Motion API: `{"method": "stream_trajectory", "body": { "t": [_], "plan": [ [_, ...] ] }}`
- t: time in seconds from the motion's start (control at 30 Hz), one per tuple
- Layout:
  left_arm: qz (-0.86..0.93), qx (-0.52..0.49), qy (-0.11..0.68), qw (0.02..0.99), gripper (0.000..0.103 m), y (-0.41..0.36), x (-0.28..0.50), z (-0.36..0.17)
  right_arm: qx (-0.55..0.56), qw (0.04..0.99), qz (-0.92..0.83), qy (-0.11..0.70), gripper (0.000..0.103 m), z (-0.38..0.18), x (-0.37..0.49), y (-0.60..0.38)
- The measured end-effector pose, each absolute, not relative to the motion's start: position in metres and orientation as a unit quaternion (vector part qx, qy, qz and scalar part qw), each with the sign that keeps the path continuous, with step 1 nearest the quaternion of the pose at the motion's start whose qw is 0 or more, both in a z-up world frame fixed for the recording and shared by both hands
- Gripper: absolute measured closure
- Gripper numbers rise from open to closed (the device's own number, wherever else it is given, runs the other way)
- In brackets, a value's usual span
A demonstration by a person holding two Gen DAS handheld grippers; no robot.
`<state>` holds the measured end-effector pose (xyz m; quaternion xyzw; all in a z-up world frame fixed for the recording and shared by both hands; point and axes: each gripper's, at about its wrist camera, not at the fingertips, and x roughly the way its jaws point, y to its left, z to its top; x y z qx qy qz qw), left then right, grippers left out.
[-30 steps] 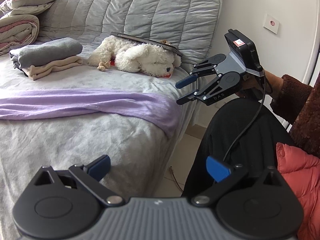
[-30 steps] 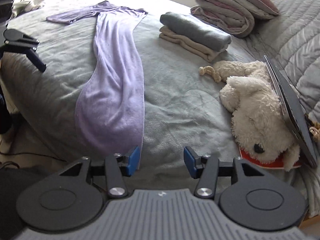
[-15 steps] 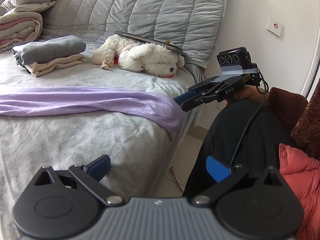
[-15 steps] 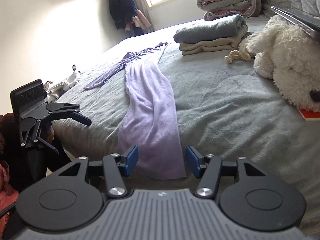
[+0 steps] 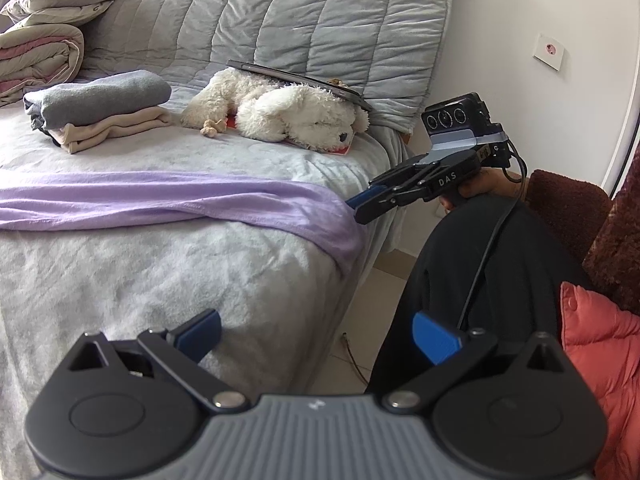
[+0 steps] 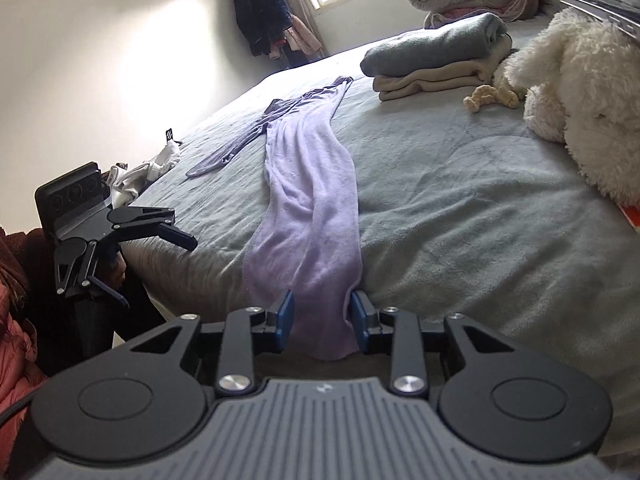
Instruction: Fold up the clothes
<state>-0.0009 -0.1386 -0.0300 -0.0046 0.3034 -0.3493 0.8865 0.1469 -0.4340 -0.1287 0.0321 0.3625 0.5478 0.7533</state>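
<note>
Lilac garment (image 6: 308, 208) lies stretched long, seemingly half-folded, across bed (image 6: 460, 200).

The long lilac fleece garment (image 6: 316, 216) looks soft and matt, with a fine nap. The grey bed cover (image 6: 460, 208) is a short plush cloth, faintly mottled. The white toy dog (image 5: 292, 116) has curly, shaggy pile. Each black claw body is matt plastic with shiny metal pivot pins and smooth blue pads (image 6: 285, 318).

Legible text: "DAS", white letters on the black body of the right tool (image 5: 362, 208). Banner print unreadable.
</note>
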Motion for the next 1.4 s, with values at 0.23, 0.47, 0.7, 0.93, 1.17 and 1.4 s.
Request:
{"method": "stream_trajectory", "body": {
  "t": [0.23,0.47,0.7,0.93,1.17,1.4],
  "plan": [
    [-0.350,-0.001,0.304,0.886,0.001,-0.139,-0.001,-0.029,0.058,0.724,0.570,0.385,0.075,-0.137,0.154,-0.442],
    [-0.348,0.001,0.304,0.887,0.001,-0.139,0.000,-0.030,0.121,0.711,0.569,0.395,0.079,-0.150,0.159,-0.446],
    [-0.347,0.004,0.306,0.887,0.001,-0.141,0.000,-0.031,0.179,0.678,0.610,0.369,0.079,-0.162,0.165,-0.441],
    [-0.347,0.004,0.305,0.887,0.001,-0.141,0.000,-0.031,0.182,0.699,0.590,0.361,0.095,-0.165,0.164,-0.441],
    [-0.346,0.005,0.305,0.887,0.001,-0.142,0.000,-0.030,0.183,0.702,0.565,0.393,0.098,-0.159,0.165,-0.435],
    [-0.347,-0.004,0.306,0.887,0.001,-0.140,0.001,-0.028,0.197,0.717,0.573,0.346,0.098,-0.122,0.154,-0.444]
  ]
}}
